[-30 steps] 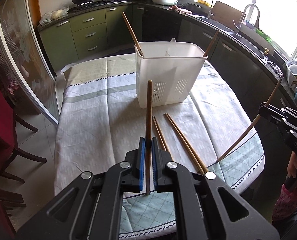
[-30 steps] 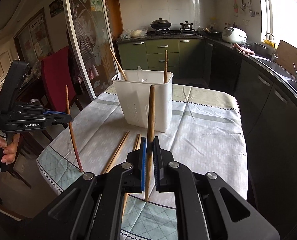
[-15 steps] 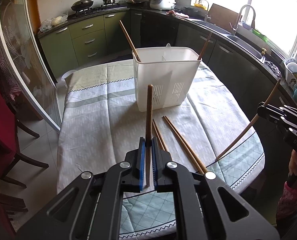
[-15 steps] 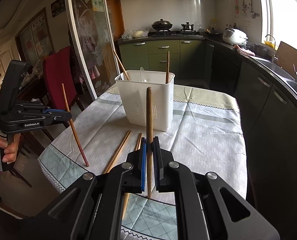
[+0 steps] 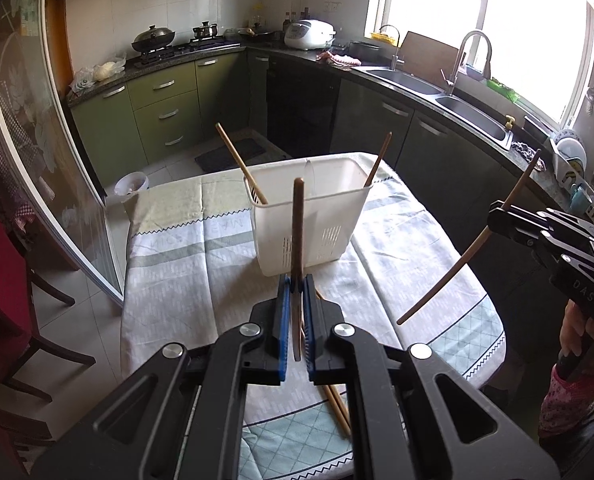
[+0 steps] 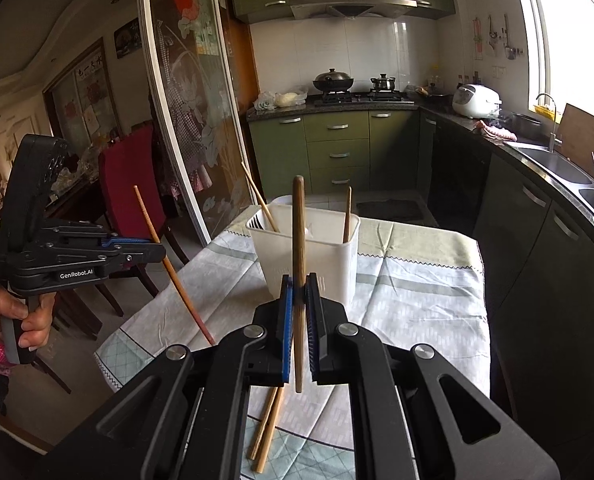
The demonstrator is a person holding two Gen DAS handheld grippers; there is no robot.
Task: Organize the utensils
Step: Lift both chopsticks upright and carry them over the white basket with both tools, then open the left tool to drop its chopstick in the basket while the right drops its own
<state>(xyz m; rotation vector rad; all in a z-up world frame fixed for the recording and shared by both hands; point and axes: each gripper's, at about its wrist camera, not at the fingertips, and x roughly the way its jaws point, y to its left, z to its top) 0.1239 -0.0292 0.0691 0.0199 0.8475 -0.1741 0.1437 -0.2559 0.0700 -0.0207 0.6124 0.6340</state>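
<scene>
Green kitchen cabinets and a dark counter with a sink curve around a bench (image 5: 169, 276) covered in a pale patterned cloth. Near its middle stands a white utensil basket (image 5: 309, 224) with slotted walls, and two chopsticks lean inside it: one (image 5: 241, 168) at the left corner, tilted left, and one (image 5: 378, 160) at the right corner, tilted right.

Jaws of the left gripper (image 5: 296, 292) are pressed together on a dark brown chopstick (image 5: 297, 232), pinched near its lower end so that most of it stands upright above the pads, clear of the cloth. Jaws of the right gripper (image 6: 300, 292) likewise pinch a brown chopstick (image 6: 298, 232), held nearly upright with its lower tip hanging free over the bench. From the left camera this stick slants across the right gripper's nose above the bench's edge.

More loose chopsticks (image 6: 267, 428) lie together flat on the cloth near the bench's front edge, below both grippers.
</scene>
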